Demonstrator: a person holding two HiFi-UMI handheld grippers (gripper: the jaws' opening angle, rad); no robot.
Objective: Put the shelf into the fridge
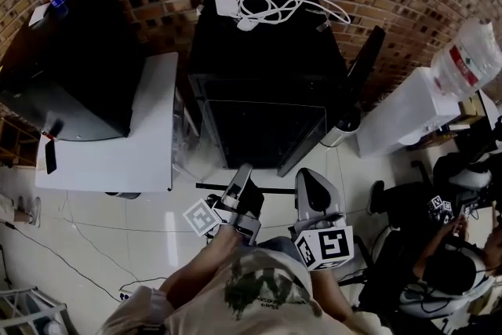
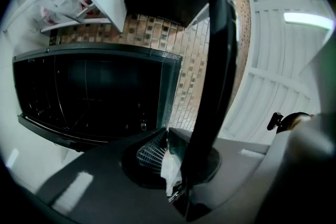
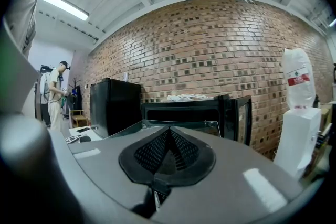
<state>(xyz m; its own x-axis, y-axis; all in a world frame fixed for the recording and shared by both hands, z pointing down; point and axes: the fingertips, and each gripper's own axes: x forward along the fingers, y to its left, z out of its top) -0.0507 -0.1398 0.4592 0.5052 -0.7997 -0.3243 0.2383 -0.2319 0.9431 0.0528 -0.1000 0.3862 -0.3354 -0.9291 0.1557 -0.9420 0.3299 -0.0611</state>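
Both the left tool [image 1: 240, 178] and right tool [image 1: 308, 183] clench the shelf [image 1: 263, 129] outside the open fridge [image 1: 267, 51]; inserting remains.

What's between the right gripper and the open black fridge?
The glass shelf. In the right gripper view it reaches from the right gripper toward the open fridge. The head view shows the same.
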